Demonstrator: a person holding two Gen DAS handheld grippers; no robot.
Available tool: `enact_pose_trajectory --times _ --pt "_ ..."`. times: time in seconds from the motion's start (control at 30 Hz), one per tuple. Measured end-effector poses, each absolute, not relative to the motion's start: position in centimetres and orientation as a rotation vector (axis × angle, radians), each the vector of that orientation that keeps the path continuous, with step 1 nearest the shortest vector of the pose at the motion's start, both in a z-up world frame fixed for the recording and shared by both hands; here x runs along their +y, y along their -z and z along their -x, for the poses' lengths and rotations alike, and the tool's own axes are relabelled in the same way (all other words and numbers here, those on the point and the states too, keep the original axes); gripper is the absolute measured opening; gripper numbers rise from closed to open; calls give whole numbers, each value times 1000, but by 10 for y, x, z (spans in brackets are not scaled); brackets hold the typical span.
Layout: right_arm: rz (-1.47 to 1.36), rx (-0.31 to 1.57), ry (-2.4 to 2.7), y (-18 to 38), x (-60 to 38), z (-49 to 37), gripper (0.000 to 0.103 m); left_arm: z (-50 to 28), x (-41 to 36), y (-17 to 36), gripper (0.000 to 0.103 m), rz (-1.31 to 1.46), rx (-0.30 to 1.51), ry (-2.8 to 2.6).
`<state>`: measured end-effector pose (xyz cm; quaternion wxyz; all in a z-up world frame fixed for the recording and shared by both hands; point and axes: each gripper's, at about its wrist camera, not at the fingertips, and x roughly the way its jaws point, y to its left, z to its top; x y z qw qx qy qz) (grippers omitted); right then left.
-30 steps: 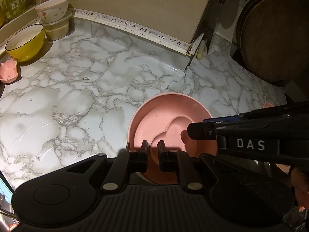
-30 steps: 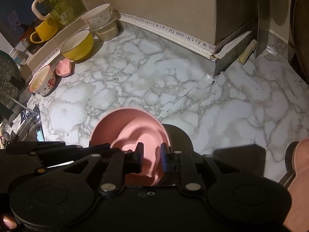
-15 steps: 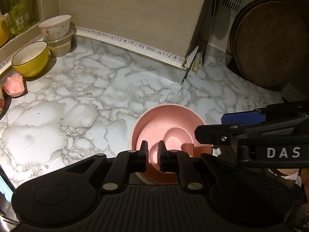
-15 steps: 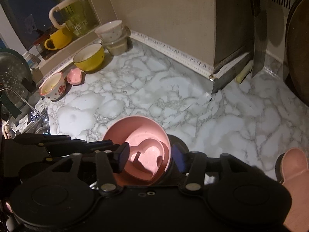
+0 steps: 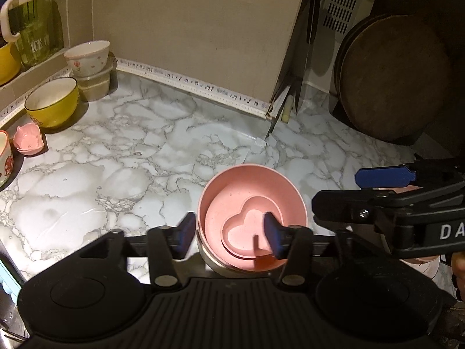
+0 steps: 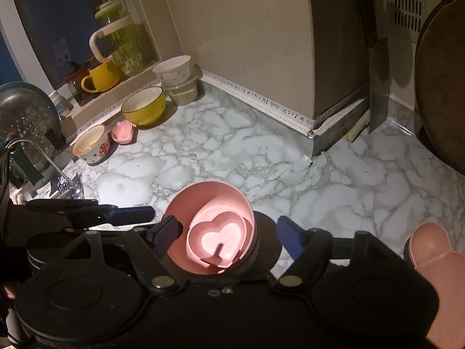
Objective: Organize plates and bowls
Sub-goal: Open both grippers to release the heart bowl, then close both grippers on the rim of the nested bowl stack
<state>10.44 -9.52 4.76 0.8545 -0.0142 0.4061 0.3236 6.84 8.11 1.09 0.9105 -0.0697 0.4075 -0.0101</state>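
Releasing is the step in hand: the left gripper [image 5: 229, 234] and right gripper [image 6: 228, 234] both have jaws opening, clear of the pink bowl [image 5: 251, 195], which sits near on the marble counter [image 5: 116, 151] with a heart dish [image 5: 248, 235] nested inside. Next likely calls for reaching toward the far-left bowls.

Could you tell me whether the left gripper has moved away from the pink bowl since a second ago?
Yes. The left gripper has backed away from the pink bowl, its jaws opening.

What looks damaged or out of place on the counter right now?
The marble film on the counter is torn and lifting near the wall corner, just beyond the pink bowl. The heart dish sits nested inside the bowl. Nothing looks spilled.
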Motion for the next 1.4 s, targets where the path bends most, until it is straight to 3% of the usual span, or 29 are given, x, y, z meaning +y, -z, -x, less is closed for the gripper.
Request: enact_pose_trajectory --times 0.13,0.2,0.37,1.0,1.4 --pt "46 785 -683 -51 -99 -93 91 -64 82 -14 57 144 825 32" --pt "44 765 -691 -52 -101 -88 94 -61 83 -15 67 144 811 34" --pt "-12 753 -671 -51 -110 -83 102 -54 83 -17 74 144 778 34" --pt "82 659 -642 -25 -115 -71 103 -60 95 1 75 181 806 -21" --pt "54 781 -586 15 -98 -106 99 -85 103 33 75 276 887 -83"
